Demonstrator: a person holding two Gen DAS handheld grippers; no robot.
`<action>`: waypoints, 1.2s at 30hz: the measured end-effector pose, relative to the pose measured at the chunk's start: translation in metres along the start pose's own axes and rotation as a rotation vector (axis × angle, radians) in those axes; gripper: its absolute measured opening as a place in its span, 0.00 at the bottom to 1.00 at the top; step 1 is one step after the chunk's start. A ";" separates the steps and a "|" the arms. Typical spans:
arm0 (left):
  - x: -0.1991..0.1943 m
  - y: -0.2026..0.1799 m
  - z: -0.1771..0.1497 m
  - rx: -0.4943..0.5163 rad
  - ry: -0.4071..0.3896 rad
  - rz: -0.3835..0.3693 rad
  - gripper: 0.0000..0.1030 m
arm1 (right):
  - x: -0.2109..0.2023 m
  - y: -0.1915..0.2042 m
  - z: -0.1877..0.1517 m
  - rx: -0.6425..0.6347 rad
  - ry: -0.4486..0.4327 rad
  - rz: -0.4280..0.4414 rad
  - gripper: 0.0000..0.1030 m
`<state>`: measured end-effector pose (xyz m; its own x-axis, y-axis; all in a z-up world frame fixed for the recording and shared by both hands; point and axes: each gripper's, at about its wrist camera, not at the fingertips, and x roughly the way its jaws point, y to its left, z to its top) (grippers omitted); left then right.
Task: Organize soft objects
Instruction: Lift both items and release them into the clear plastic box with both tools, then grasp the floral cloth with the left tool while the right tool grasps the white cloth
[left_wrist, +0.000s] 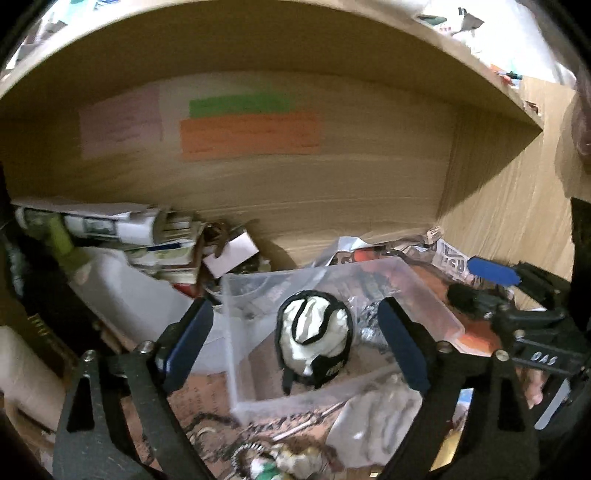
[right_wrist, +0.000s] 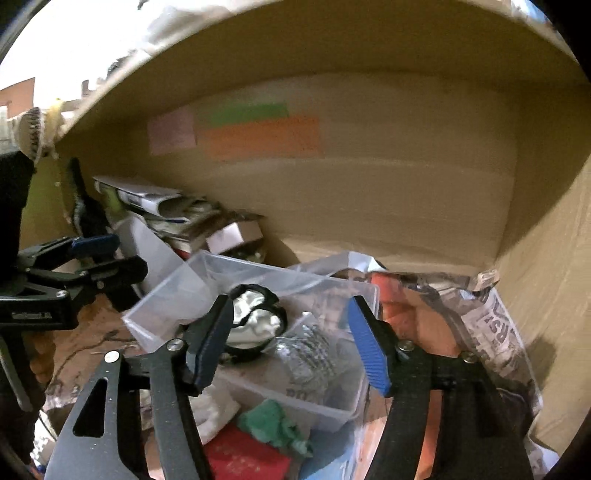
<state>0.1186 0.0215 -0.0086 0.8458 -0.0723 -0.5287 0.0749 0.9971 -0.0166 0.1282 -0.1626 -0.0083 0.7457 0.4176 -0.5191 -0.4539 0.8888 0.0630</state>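
Observation:
A white cloth bundle with black trim (left_wrist: 314, 339) lies inside a clear plastic bin (left_wrist: 436, 306) on a cluttered shelf floor. My left gripper (left_wrist: 295, 339) is open, its blue pads on either side of the bundle, hovering over the bin. It also shows at the left of the right wrist view (right_wrist: 96, 254). My right gripper (right_wrist: 291, 339) is open over the same bin (right_wrist: 166, 295), with the bundle (right_wrist: 258, 317) near its left finger. A crinkled clear wrapper (right_wrist: 310, 350) lies in the bin. A green cloth (right_wrist: 277, 424) and white cloth (left_wrist: 376, 417) lie in front of the bin.
The wooden cubby's back wall carries green and orange notes (left_wrist: 251, 125). Stacked papers and booklets (left_wrist: 147, 236) and a white container (left_wrist: 122, 291) fill the left. Newspaper and foil packaging (right_wrist: 491, 325) lie at the right by the side wall. A red item (right_wrist: 243, 454) lies near the front.

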 end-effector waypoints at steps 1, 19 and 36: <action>-0.005 0.002 -0.004 -0.003 0.000 0.005 0.93 | -0.005 0.002 -0.001 -0.003 -0.007 0.005 0.61; -0.009 0.023 -0.097 -0.059 0.195 0.019 0.94 | -0.001 0.036 -0.048 -0.005 0.132 0.113 0.64; 0.007 0.026 -0.135 -0.109 0.304 -0.074 0.36 | 0.048 0.049 -0.058 -0.055 0.313 0.176 0.39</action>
<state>0.0547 0.0507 -0.1274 0.6422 -0.1501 -0.7517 0.0592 0.9874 -0.1465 0.1137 -0.1103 -0.0795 0.4725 0.4778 -0.7405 -0.5939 0.7935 0.1330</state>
